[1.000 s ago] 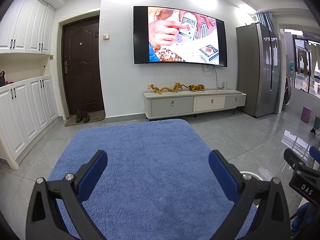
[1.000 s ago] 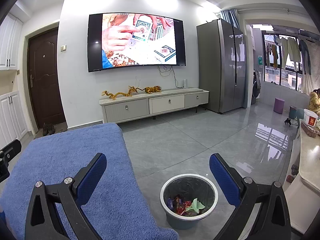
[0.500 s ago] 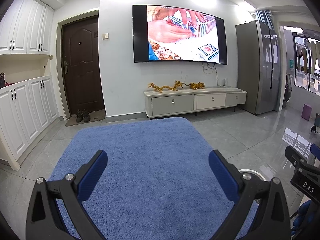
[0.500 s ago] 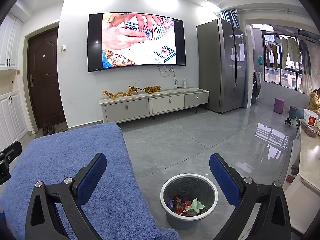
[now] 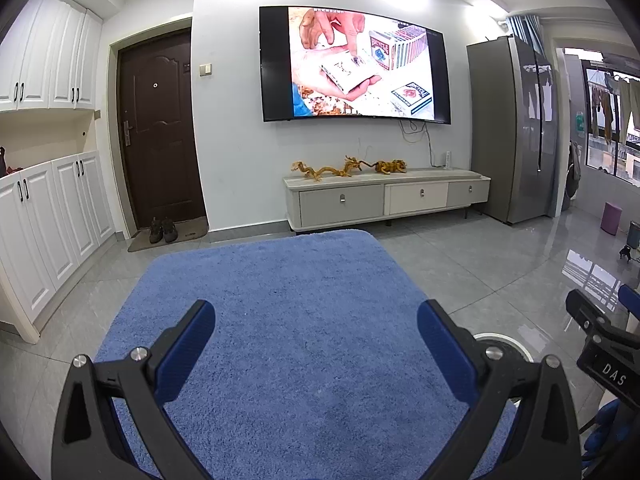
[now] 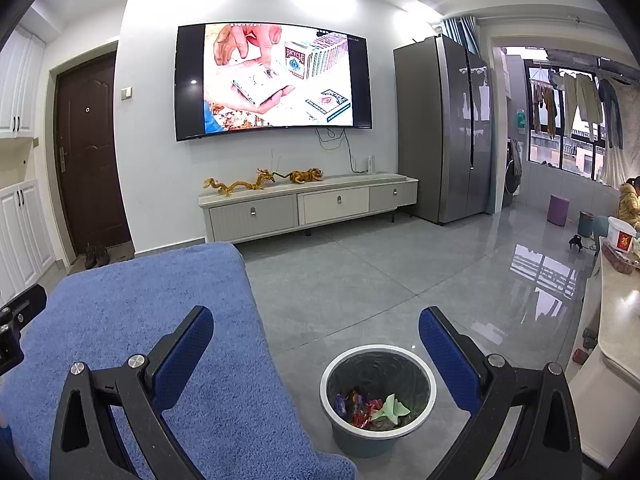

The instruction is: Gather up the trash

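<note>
A grey trash bin (image 6: 378,432) stands on the floor to the right of a table covered with a blue cloth (image 5: 304,320). Inside the bin lie several colourful wrappers (image 6: 356,406) and a green crumpled paper (image 6: 390,408). My right gripper (image 6: 316,354) is open and empty, held above the cloth's right edge and the bin. My left gripper (image 5: 316,350) is open and empty above the middle of the blue cloth (image 6: 120,340). The bin's rim (image 5: 508,340) peeks out behind my left gripper's right finger. No trash shows on the cloth.
A TV (image 5: 352,64) hangs above a low cabinet (image 5: 384,198). A grey fridge (image 6: 444,128) stands at the right, a brown door (image 5: 160,128) and white cupboards (image 5: 48,216) at the left. A light counter (image 6: 616,320) is at the far right. The tiled floor (image 6: 400,280) surrounds the table.
Both grippers have stayed almost still and open. Only the picture on the TV has changed.
</note>
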The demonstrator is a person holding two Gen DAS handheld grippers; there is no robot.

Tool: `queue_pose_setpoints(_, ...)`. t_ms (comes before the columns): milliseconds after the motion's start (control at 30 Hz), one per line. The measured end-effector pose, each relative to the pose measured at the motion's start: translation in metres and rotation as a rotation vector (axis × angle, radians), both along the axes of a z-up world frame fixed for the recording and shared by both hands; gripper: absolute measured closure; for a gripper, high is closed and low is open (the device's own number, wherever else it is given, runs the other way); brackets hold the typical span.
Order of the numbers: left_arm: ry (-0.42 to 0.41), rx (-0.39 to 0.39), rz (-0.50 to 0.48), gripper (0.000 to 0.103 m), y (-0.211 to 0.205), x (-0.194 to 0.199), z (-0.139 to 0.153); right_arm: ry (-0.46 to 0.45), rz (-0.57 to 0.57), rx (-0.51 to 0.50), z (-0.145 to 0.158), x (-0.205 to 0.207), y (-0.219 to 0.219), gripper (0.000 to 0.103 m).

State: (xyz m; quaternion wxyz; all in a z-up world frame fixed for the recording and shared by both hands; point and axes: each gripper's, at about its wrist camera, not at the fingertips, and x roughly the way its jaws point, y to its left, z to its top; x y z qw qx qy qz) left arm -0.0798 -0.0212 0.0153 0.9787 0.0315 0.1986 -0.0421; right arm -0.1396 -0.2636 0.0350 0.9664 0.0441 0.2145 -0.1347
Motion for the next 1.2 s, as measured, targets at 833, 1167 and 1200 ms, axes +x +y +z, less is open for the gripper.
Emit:
queue_pose_setpoints(833,0.079,0.015,-0.062,0.001,-0.032,0.040,-0.025,0.076,-0.053,0.006,-0.030,0.030,-0.017,0.000)
queue_pose_setpoints(1167,0.097,0.011,-0.069,0.001,-0.033,0.051,-0.030,0.089,-0.059,0.001,-0.031,0.040,-0.017,0.000)
queue_pose_setpoints(1200,0.097,0.010,-0.069,0.001,-0.033,0.052,-0.030,0.088,-0.060,-0.001,-0.032,0.040,-0.017,0.000)
